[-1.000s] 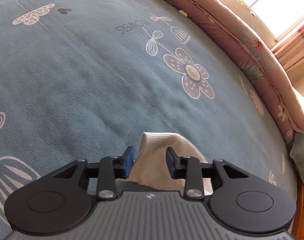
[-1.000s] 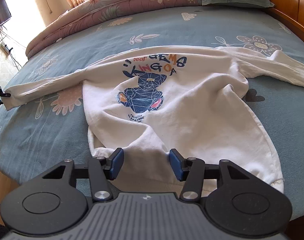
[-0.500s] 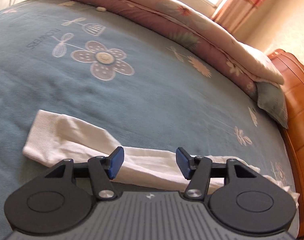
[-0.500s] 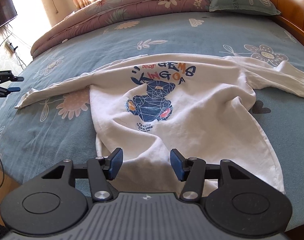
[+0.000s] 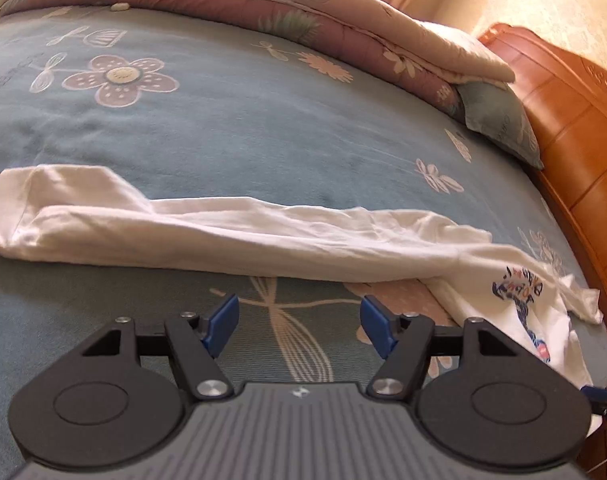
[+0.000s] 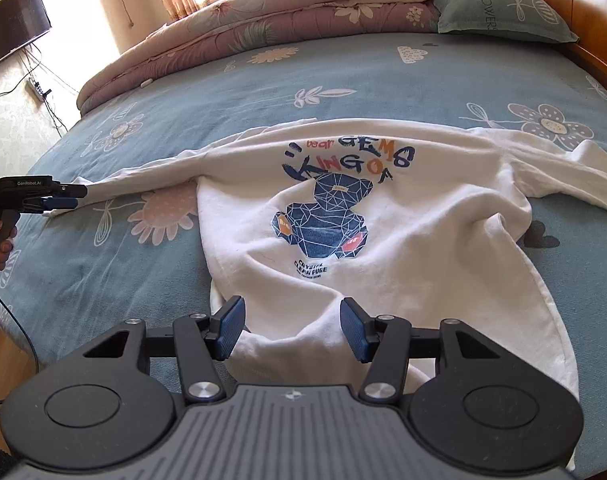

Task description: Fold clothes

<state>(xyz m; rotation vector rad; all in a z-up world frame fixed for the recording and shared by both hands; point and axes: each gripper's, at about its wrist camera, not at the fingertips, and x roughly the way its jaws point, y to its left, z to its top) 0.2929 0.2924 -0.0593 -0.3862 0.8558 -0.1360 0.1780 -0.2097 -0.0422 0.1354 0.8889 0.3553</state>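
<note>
On the blue bed (image 6: 343, 80), white sweatshirt (image 6: 403, 216) lies spread, bare sheet around; left gripper (image 5: 299, 322) and right gripper (image 6: 291, 326) wide open, empty.

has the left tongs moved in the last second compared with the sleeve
Yes. The left tongs backed off the long white cotton sleeve, which lay between them a second ago; now open, they hover over the blue flowered bedsheet.
</note>
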